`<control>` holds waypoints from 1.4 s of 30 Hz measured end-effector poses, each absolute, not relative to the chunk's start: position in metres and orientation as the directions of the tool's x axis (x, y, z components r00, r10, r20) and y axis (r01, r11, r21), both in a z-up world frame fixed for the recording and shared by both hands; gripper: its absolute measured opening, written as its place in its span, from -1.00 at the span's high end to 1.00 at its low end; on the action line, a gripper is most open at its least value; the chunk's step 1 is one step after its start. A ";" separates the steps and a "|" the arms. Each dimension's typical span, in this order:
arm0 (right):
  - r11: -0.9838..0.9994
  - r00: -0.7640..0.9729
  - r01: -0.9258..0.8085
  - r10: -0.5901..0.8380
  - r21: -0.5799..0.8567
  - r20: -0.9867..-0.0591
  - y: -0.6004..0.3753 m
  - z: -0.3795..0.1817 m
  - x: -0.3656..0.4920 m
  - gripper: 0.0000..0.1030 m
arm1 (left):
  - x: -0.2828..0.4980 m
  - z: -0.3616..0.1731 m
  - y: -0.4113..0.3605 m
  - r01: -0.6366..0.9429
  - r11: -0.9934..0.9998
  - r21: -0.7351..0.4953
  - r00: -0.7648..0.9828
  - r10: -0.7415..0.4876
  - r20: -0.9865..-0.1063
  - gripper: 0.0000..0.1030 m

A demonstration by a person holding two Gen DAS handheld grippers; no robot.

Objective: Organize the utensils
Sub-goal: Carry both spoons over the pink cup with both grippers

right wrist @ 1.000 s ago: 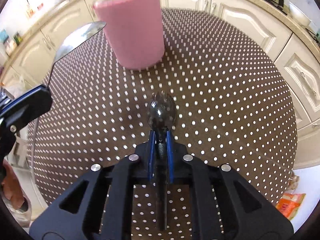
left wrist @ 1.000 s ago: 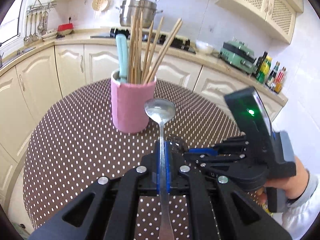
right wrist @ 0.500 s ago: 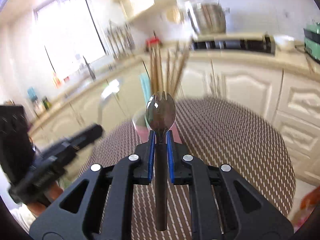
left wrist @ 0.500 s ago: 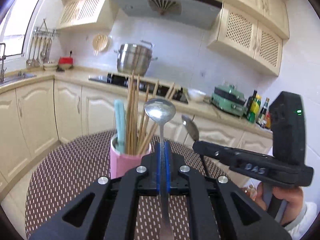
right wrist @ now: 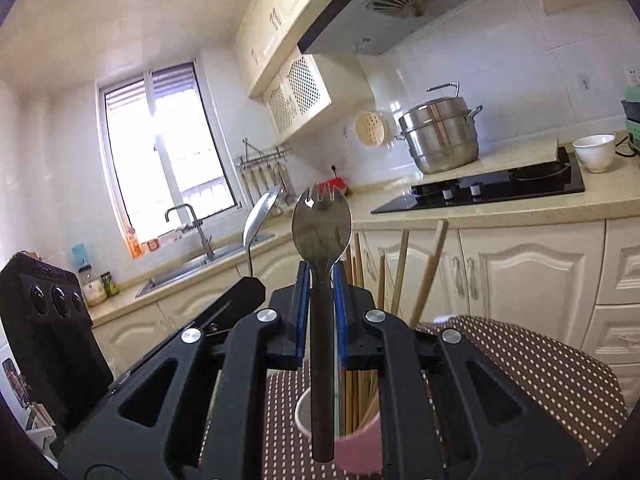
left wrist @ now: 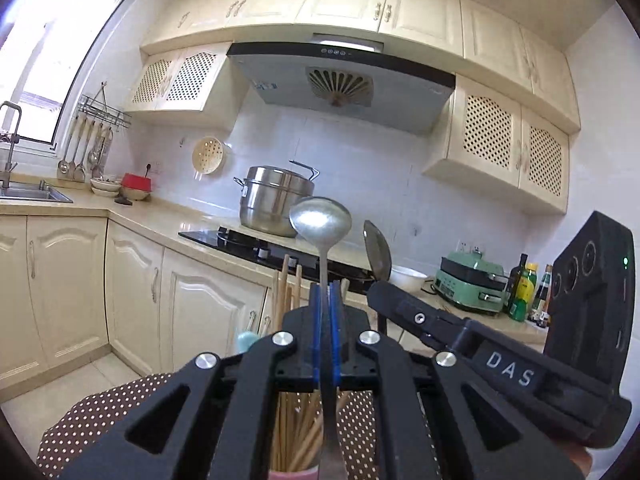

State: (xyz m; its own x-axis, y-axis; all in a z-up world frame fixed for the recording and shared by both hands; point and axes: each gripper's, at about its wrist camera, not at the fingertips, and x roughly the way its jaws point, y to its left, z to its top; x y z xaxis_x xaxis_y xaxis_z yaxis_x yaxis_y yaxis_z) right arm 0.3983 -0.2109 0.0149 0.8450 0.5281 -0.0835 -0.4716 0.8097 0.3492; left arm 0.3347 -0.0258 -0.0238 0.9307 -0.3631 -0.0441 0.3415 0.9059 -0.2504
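- Two grippers are up over the table, each clenched on one utensil: the left gripper (left wrist: 325,308) pinches the thin handle of a spoon (left wrist: 321,222) between its blue pads, and the right gripper (right wrist: 320,292) clamps the broader dark handle of a spork (right wrist: 322,228).
- Both utensils stand roughly upright, bowl ends up and handle ends hanging down past the jaws; the long axis of each runs near vertical, in line with the way it has to enter the cup.
- Below and just beyond both grippers sits the pink cup (right wrist: 356,444), on the dotted tablecloth (right wrist: 532,364), already holding a sheaf of wooden chopsticks (right wrist: 428,268) that lean to the right and far side, and a pale teal handle (left wrist: 247,339) on the left.
- In the right wrist view the spork's lower tip lies over the near-left part of the cup mouth, where there is free space beside the chopsticks; that hand looks the nearer to a drop.
- In the left wrist view the cup's rim (left wrist: 294,473) peeps out low in the frame, directly under the spoon's handle, so that one seems lined up as well.
- Side by side, the two grippers are close; the spork shows just right of the spoon in the left view. My guess is that lowering one at a time would avoid a clash over the narrow opening.
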 end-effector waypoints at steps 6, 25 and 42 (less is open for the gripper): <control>0.803 0.849 -0.470 0.525 0.366 -0.063 -0.208 -0.003 0.418 0.77 | 0.367 -0.042 -0.023 0.339 0.890 -0.304 0.927 -0.371 -0.052 0.92; 0.816 0.845 -0.476 0.528 0.329 -0.086 -0.196 -0.031 0.419 0.77 | 0.367 -0.078 -0.018 0.293 0.924 -0.248 0.944 -0.320 -0.078 0.91; 0.803 0.833 -0.497 0.548 0.330 -0.080 -0.200 -0.037 0.419 0.77 | 0.358 -0.083 -0.012 0.306 0.924 -0.231 0.940 -0.331 -0.079 0.91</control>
State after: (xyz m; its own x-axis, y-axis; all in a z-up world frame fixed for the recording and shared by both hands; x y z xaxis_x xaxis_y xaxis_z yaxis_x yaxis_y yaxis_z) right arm 0.4192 -0.2003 -0.0367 0.8326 0.5481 -0.0800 -0.4966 0.8026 0.3304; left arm 0.3583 -0.0117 -0.0827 0.9404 -0.3309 -0.0788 0.3057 0.9237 -0.2309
